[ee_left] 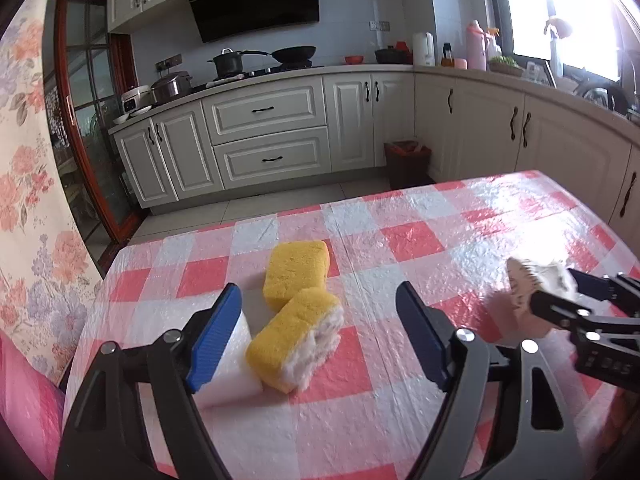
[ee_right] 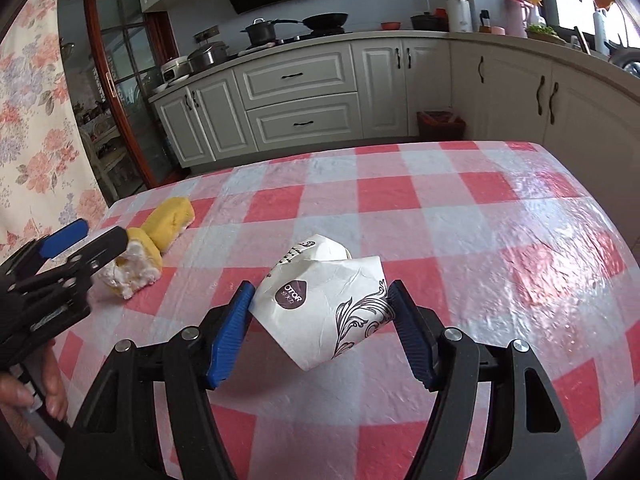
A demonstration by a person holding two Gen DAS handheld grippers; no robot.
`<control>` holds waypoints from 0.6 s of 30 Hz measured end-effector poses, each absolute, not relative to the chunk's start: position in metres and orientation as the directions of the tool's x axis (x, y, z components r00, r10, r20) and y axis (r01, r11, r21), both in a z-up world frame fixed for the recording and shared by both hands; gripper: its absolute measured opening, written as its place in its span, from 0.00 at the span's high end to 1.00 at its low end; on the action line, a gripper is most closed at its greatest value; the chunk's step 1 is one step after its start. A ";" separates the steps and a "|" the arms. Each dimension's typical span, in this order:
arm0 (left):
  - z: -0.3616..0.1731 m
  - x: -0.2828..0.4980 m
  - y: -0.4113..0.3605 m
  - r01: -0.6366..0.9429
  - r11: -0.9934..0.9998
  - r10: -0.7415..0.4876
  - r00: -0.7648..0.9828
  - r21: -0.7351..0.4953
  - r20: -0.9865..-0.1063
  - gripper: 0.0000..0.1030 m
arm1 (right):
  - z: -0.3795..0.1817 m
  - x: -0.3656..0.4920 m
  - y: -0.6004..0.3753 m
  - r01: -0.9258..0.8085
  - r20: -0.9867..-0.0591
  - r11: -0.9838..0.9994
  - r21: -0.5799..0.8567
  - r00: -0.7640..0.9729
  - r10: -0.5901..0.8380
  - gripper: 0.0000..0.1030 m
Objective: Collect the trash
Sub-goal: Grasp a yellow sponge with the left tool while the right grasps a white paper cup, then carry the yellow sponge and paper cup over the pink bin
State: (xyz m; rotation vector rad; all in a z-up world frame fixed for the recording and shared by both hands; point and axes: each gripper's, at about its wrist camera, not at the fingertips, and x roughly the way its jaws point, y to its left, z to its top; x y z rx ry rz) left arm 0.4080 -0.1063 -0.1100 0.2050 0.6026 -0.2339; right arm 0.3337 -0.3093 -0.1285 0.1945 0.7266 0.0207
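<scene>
On the checked tablecloth (ee_right: 440,208) our right gripper (ee_right: 320,320) pinches the crumpled paper cup (ee_right: 320,304) at frame centre for binning, while our left gripper (ee_left: 320,336) gapes around the yellow sponge (ee_left: 296,344).

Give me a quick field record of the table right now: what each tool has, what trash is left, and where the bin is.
right tool: shut on crumpled paper cup, lifted off the cloth
left tool: open, around the near yellow sponge piece, pads not pressing it
other trash: second yellow sponge piece just behind; white foam block by the left pad
surface: pink-and-white checked tablecloth
bin: brown trash bin on the floor past the table's far edge
</scene>
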 end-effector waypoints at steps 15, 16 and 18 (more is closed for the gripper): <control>-0.139 0.386 -0.111 0.333 0.937 -0.192 0.744 0.106 -0.640 0.83 | -0.128 0.306 -0.307 0.025 -0.628 0.979 0.203 0.770 0.110 0.37; -0.138 0.380 -0.109 0.333 0.938 -0.198 0.744 0.097 -0.638 0.83 | -0.128 0.304 -0.305 0.023 -0.627 0.979 0.205 0.771 0.113 0.37; -0.136 0.368 -0.106 0.331 0.940 -0.207 0.746 0.083 -0.633 0.84 | -0.128 0.298 -0.303 0.019 -0.625 0.978 0.207 0.771 0.118 0.37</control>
